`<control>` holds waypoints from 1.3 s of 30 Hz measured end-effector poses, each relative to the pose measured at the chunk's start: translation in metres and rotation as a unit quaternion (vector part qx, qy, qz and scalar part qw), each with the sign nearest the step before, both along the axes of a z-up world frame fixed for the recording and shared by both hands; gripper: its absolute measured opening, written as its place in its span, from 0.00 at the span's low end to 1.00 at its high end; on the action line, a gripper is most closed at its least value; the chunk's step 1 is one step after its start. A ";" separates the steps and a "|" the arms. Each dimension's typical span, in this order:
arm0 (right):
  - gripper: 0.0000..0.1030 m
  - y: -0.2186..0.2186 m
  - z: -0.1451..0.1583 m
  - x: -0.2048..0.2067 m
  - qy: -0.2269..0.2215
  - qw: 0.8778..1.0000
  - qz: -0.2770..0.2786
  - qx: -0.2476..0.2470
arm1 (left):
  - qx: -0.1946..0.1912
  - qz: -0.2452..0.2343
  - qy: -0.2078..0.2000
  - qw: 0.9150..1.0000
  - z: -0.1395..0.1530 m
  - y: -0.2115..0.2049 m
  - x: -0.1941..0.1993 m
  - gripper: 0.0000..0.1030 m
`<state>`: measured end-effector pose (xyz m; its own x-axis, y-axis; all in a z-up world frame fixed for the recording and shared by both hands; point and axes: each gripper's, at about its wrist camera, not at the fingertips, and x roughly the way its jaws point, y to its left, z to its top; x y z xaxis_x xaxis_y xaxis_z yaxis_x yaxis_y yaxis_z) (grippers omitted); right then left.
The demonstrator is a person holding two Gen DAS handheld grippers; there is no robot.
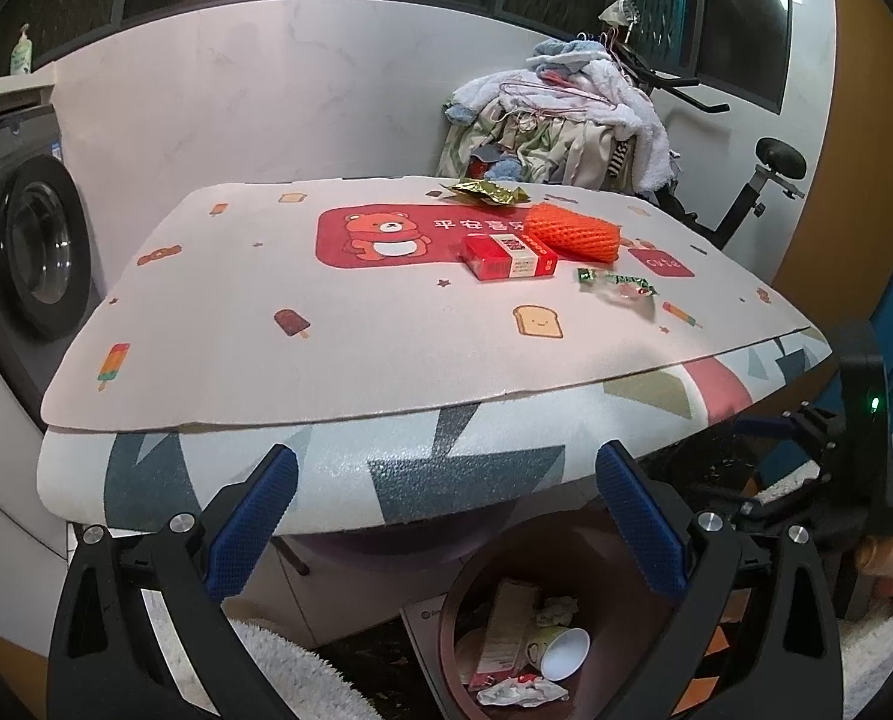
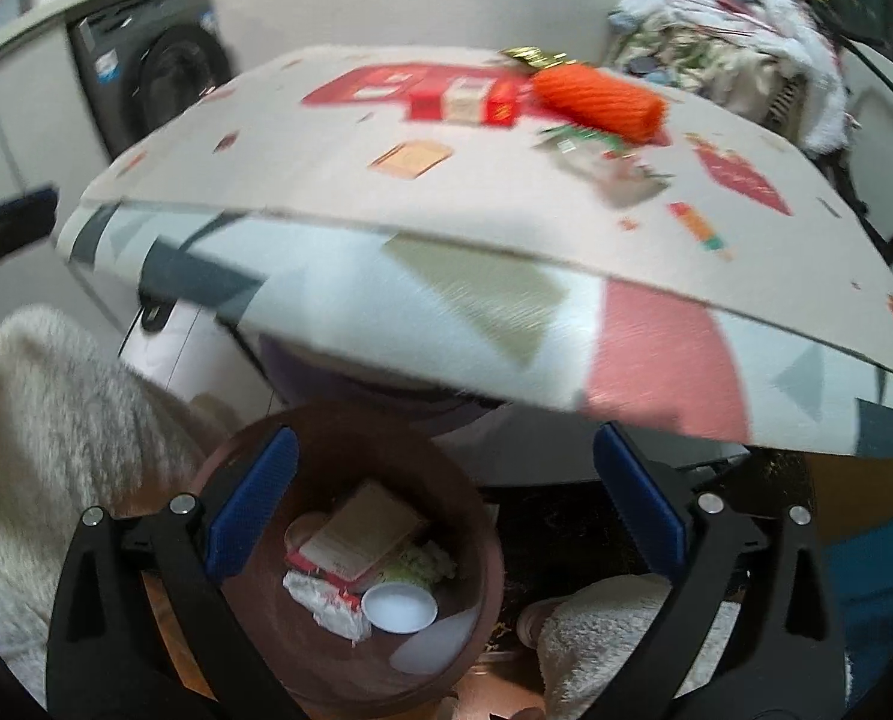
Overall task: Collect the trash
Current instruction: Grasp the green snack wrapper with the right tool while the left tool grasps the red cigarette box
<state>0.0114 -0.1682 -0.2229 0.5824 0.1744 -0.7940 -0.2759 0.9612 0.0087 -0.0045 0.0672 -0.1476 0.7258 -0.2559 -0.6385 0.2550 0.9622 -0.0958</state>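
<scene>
Both hand-held grippers (image 1: 446, 516) (image 2: 445, 501) gape empty above the bin (image 2: 476, 588).

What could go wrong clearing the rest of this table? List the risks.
The crinkled clear wrapper with green print lies flat on the printed table mat, so the open left gripper may slide over it. The orange foam net sleeve touches the red cardboard box, so grabbing one may nudge the other. The brown round bin sits partly under the table edge, so drops may miss.
</scene>
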 end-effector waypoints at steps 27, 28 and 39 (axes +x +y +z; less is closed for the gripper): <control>0.75 -0.037 0.034 0.176 -0.038 0.996 0.028 -0.080 | -0.011 -0.007 0.082 0.997 0.010 -0.030 0.143 0.94; 0.73 -0.035 0.029 0.182 -0.035 0.995 0.033 -0.090 | -0.015 -0.010 0.089 0.996 0.008 -0.032 0.150 0.94; 0.17 -0.061 0.042 0.169 -0.072 0.997 0.029 -0.025 | -0.043 -0.015 0.150 0.988 -0.014 -0.071 0.216 0.94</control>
<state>0.1807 -0.2292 -0.1807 0.6810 0.1734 -0.7114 -0.3266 0.9415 -0.0831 0.2116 -0.0038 -0.1619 0.4980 -0.3374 -0.7988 0.2319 0.9395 -0.2523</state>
